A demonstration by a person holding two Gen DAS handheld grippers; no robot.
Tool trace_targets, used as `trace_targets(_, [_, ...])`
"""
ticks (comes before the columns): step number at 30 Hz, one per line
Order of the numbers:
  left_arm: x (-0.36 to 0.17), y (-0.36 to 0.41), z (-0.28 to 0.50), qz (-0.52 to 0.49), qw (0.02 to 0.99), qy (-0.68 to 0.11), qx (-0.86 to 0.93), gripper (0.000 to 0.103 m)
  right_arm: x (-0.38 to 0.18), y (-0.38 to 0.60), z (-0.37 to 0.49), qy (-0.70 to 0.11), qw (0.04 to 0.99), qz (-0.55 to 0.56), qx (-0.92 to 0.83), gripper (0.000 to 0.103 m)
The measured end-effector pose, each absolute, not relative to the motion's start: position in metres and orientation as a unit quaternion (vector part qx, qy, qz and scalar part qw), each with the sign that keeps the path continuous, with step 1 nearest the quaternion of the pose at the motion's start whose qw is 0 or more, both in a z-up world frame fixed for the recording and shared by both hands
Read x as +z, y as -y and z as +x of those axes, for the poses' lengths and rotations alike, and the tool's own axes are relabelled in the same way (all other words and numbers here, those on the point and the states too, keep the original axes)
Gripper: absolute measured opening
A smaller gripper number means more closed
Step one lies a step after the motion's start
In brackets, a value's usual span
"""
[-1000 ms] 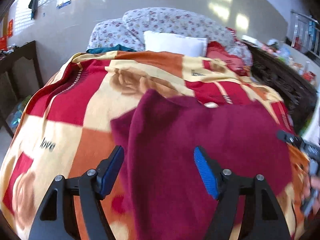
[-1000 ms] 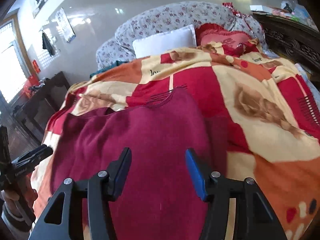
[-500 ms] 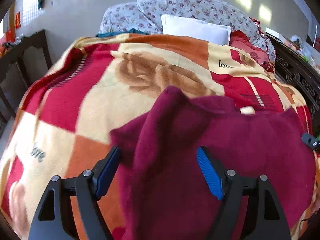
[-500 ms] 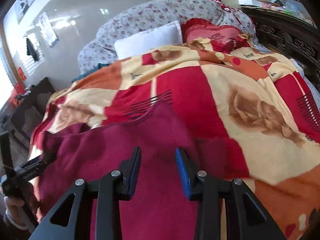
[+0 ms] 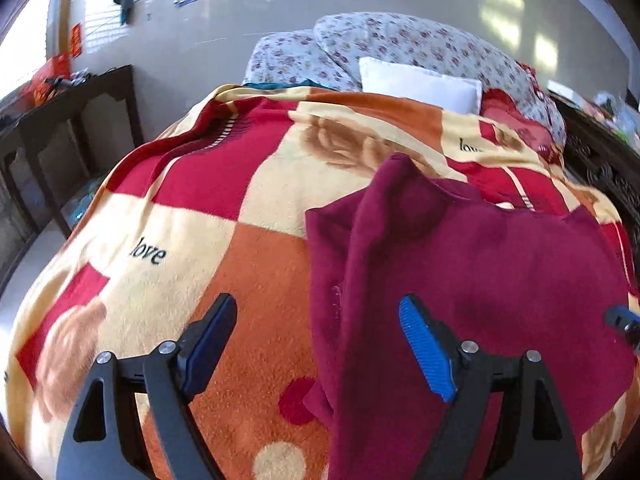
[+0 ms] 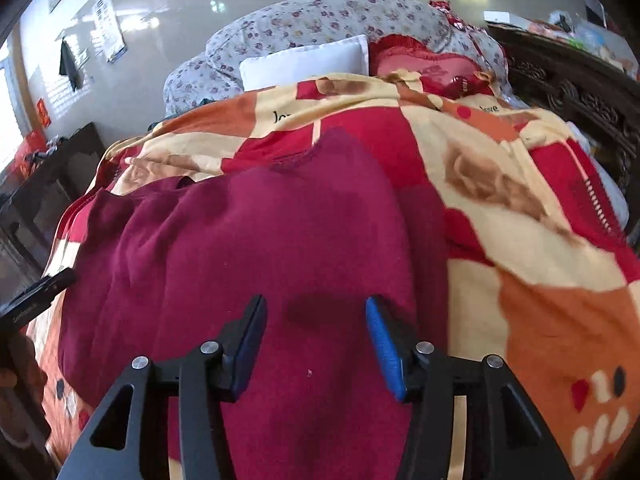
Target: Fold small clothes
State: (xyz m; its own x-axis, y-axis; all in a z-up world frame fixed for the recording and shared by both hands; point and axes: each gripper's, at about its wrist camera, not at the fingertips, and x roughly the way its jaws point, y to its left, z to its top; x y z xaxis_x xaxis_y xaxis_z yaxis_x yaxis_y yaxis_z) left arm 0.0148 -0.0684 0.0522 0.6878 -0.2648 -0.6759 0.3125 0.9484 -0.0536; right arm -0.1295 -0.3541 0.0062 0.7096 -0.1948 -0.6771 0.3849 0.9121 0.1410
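The maroon garment (image 5: 480,280) lies spread on the bed's patchwork blanket (image 5: 200,220), filling the lower right of the left view. The left claw (image 5: 320,344), released, straddles its folded left edge. The right claw (image 6: 316,336), also released and empty, hovers over the cloth's middle, its long axis running up-frame.

1. Left of the maroon garment (image 5: 460,272), the blanket (image 5: 208,216) on the bed lies bare and open to a pass.
2. Right of the garment, the blanket (image 6: 520,240) is likewise bare.
3. Beyond the garment, a white pillow (image 5: 420,80) and floral bedding (image 6: 340,20) block the head end.
4. A dark carved frame (image 6: 580,92) bounds the right side.
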Motion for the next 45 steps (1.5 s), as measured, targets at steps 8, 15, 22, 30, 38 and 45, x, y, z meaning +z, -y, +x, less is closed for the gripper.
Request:
trace_targets(8, [0.029,0.072,0.023,0.032,0.914,-0.363,-0.176,0.084,0.007,0.328,-0.129,-0.336,0.924,0.084,-0.162,0.071])
trace_targets(15, [0.021,0.071,0.022,0.012,0.905,-0.367,-0.214,0.086,0.008,0.332,-0.137,-0.303,0.929,0.103,-0.185,0.071])
trace_targets(22, [0.016,0.072,0.020,-0.006,0.891,-0.381,-0.248,0.086,-0.002,0.330,-0.130,-0.309,0.926,0.099,-0.192,0.074])
trace_targets(30, [0.019,0.072,0.013,0.001,0.891,-0.375,-0.255,0.086,-0.001,0.325,-0.136,-0.309,0.923,0.096,-0.209,0.074])
trace_targets(38, [0.017,0.072,0.015,-0.007,0.886,-0.387,-0.257,0.086,0.005,0.316,-0.141,-0.279,0.929,0.085,-0.228,0.075])
trace_targets(45, [0.016,0.072,0.016,-0.010,0.884,-0.388,-0.260,0.086,-0.007,0.338,-0.143,-0.299,0.909,0.110,-0.270,0.090])
